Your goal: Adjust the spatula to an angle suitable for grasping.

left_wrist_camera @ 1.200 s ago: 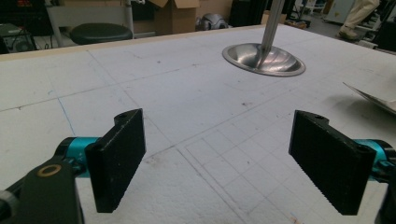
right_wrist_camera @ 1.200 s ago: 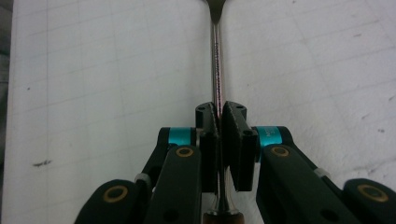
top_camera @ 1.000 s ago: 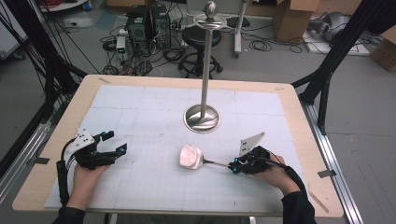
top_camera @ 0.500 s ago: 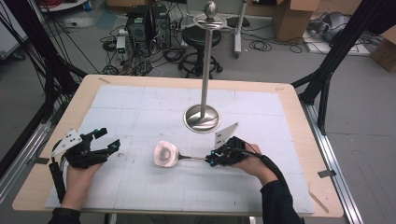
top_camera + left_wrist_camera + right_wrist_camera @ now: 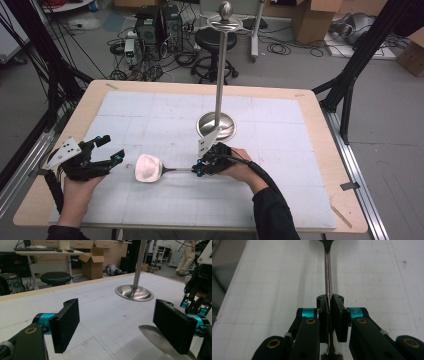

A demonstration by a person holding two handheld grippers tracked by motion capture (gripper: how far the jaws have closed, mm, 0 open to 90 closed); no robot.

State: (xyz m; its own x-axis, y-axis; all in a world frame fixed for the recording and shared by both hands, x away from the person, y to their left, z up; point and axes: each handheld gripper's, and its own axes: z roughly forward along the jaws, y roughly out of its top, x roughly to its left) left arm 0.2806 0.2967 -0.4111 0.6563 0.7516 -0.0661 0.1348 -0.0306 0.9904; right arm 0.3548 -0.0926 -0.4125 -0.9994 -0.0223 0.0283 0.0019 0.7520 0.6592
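A metal spatula with a pale shiny head [image 5: 148, 167] and a thin steel shaft [image 5: 180, 170] is held level just above the white mat. My right gripper [image 5: 198, 170] is shut on the shaft; the right gripper view has the shaft [image 5: 327, 272] pinched between the pads of my right gripper [image 5: 330, 302], with a wooden handle end [image 5: 331, 357] below. My left gripper [image 5: 112, 148] stands open a short way left of the head. In the left gripper view, my left gripper [image 5: 117, 325] has nothing between its pads, and the head [image 5: 157, 340] shows partly behind the right-hand pad.
A tall steel stand with a pole [image 5: 220, 65] and round base [image 5: 216, 125] rises from the mat's middle, just behind my right hand. The wooden table edge [image 5: 50, 200] frames the mat. Black rig posts, a stool and cardboard boxes stand beyond the table.
My right gripper has carried the spatula leftward across the mat, bringing its head near my left gripper. My left gripper has lifted slightly and stays open.
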